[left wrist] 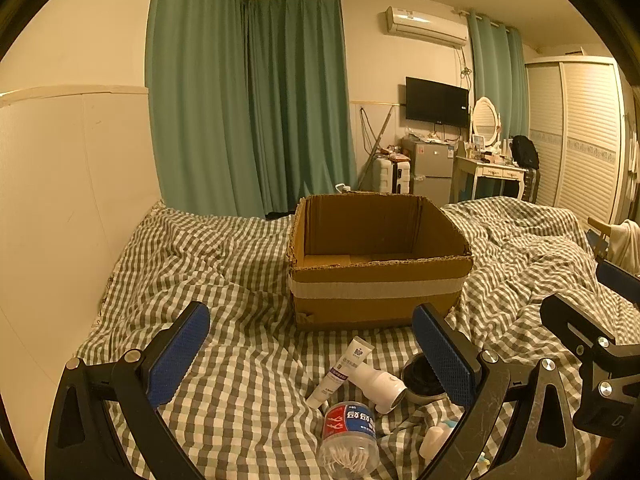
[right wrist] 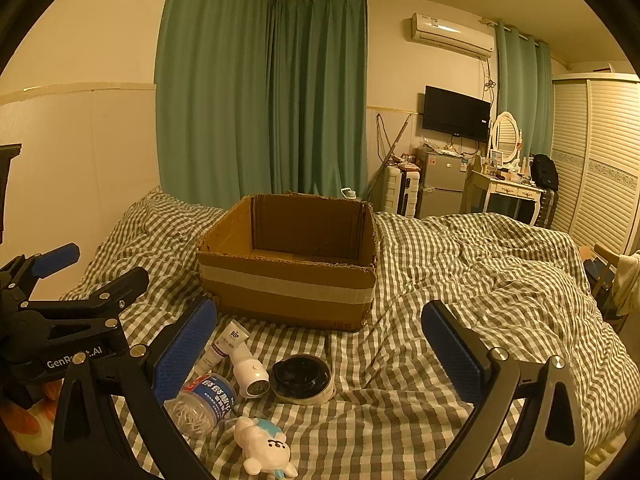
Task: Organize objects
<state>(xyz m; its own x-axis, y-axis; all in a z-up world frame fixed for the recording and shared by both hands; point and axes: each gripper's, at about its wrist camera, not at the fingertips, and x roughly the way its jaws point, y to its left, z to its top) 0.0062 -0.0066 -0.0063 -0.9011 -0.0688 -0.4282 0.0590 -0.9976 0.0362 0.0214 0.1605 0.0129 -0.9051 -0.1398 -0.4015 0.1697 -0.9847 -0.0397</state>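
1. Nearest the left gripper (left wrist: pixel 310 354), low between its fingers, lies a clear jar of cotton swabs (left wrist: pixel 349 440) on its side, with a red and blue label. Nearest the right gripper (right wrist: pixel 318 350) is a small white and blue toy figure (right wrist: pixel 262 446), lying low between its fingers and slightly toward the left one.
2. Both grippers are spread wide and carry nothing; each hovers above the checked bed cover (right wrist: pixel 460 280), clear of the objects.
3. Just ahead of the left gripper lie a white tube (left wrist: pixel 342 372) and a short white bottle (left wrist: pixel 378 388), touching or nearly so. A round black-lidded pot (left wrist: pixel 418 380) sits close against the inner side of the left gripper's right finger.
4. In the right wrist view the same cluster sits toward the right gripper's left finger: the jar of cotton swabs (right wrist: pixel 204 404), the white tube (right wrist: pixel 224 346), the short white bottle (right wrist: pixel 250 376) and the black-lidded pot (right wrist: pixel 302 378).
5. The cardboard box (left wrist: pixel 378 284) stands open, straight ahead of both grippers and beyond the cluster. The part of its floor that shows appears empty.
6. By this layout, the sorting seems to be at its start: every small object is on the bed, none in the box.
7. The next move probably calls for one gripper to descend over a single object, likely the jar or the pot. It would need to close across the object's width without nudging its neighbours, then carry it forward over the box rim.
8. The jar is round and smooth, so it may roll on the soft cover.
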